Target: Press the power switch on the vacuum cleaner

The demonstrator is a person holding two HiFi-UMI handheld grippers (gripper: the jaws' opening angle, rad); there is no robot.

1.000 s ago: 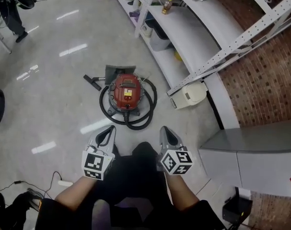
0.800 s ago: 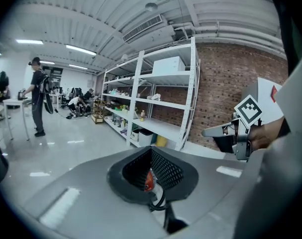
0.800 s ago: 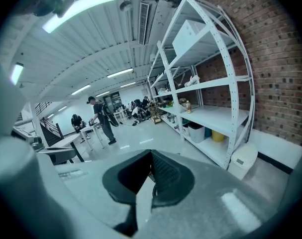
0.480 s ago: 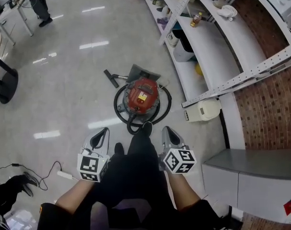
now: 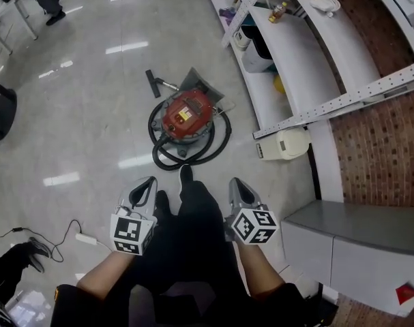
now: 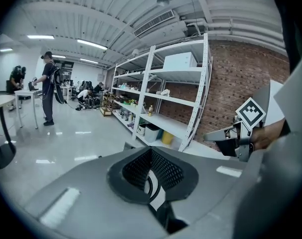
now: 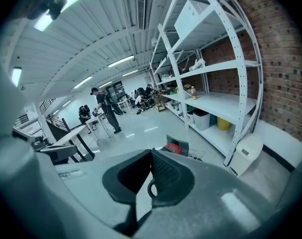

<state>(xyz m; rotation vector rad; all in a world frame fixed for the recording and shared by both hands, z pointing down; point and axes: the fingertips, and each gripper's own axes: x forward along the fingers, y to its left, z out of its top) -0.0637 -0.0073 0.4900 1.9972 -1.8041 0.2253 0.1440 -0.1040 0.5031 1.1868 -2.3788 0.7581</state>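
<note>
Nothing of the task is done yet. The vacuum cleaner point(image 5: 186, 116) stands on the floor point(image 5: 84, 121) ahead of the person's feet, well apart from both grippers, and neither one is reaching toward it. What is left, as I judge it, is the whole job: close the gap, bring one gripper down over the top, and push the switch (too small here to pick out among the labels on the lid).

The left gripper point(image 5: 146, 186) has its fingers closed together with nothing between them, and the right gripper point(image 5: 237, 188) is the same, pressed tip to tip and empty. Both are held low, one either side of the person's dark trouser legs.

The vacuum cleaner is a squat round drum with a glossy red lid, probably hard plastic. A black ribbed hose point(image 5: 219, 140) coils loosely around its base. The floor is pale, polished and smooth, throwing back streaks of the ceiling lights. To the right run white metal shelves point(image 5: 299, 60) with perforated uprights, against a rough brick wall point(image 5: 380, 135). The gripper bodies are matte grey, with dark cross-hatched pads.
</note>
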